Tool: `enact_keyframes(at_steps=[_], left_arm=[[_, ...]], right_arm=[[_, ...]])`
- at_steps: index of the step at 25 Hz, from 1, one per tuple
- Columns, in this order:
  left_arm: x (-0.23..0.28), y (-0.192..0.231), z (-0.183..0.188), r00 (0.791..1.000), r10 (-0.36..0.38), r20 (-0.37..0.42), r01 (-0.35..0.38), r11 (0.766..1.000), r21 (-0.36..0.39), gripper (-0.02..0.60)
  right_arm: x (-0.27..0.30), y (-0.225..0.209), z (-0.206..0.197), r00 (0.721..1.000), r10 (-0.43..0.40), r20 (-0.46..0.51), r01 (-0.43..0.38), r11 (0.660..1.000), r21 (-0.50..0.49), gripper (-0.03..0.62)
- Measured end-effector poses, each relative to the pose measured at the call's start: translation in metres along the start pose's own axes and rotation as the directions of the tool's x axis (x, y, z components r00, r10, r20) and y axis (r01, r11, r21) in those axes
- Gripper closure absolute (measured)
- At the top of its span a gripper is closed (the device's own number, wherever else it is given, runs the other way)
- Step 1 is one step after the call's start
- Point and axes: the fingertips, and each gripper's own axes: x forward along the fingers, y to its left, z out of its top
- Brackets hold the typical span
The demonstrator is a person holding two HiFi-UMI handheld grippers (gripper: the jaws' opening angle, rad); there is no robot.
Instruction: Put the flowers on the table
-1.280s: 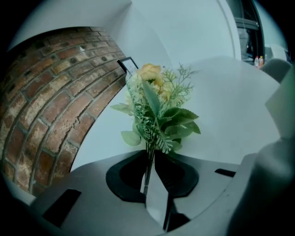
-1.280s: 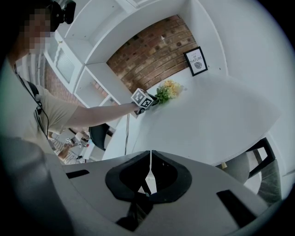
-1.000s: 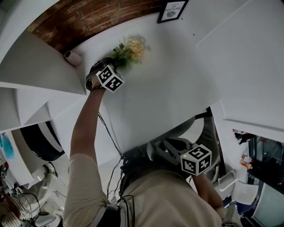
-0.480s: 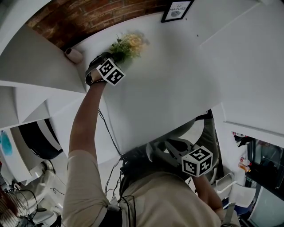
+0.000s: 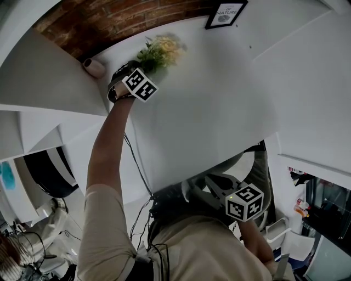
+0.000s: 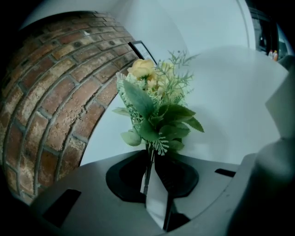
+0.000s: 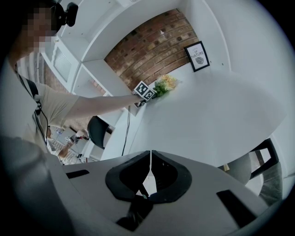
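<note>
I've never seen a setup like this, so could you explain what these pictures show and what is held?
There is no robot: a person holds a two-jaw gripper in each hand. One picture is from a camera on the person's head, looking down; the other two cameras ride on the grippers and look along their jaws. The left gripper is clamped on the stem of a bunch of yellow flowers with green leaves, over the far side of the round white table, near a black-framed picture. The right gripper is shut and empty, near the person's body.
</note>
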Motion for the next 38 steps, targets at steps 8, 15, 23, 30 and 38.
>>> enact_keyframes(at_steps=[8,15,23,30,38], left_arm=[[0.009,0.012,0.000,1.000,0.024,0.013,-0.024,1.000,-0.021,0.523],[0.015,0.020,-0.001,1.000,0.017,-0.010,-0.017,0.999,0.035,0.529],[0.018,0.023,-0.002,0.999,0.023,-0.030,-0.022,0.999,0.039,0.529],[0.025,0.033,-0.003,0.998,0.032,-0.048,-0.032,0.999,-0.001,0.529],[0.031,0.040,-0.003,0.998,0.034,-0.051,-0.037,0.998,-0.055,0.529]], right_arm=[[0.003,-0.001,0.002,1.000,-0.002,-0.008,0.002,1.000,0.004,0.568],[0.003,-0.007,0.002,1.000,-0.001,-0.026,0.001,1.000,0.006,0.568],[-0.002,-0.009,-0.006,0.999,-0.003,-0.035,0.004,1.000,0.015,0.568],[-0.005,-0.015,-0.011,0.999,-0.017,-0.044,0.018,1.000,0.024,0.568],[0.002,-0.012,-0.009,0.999,-0.013,-0.049,0.014,1.000,0.019,0.568]])
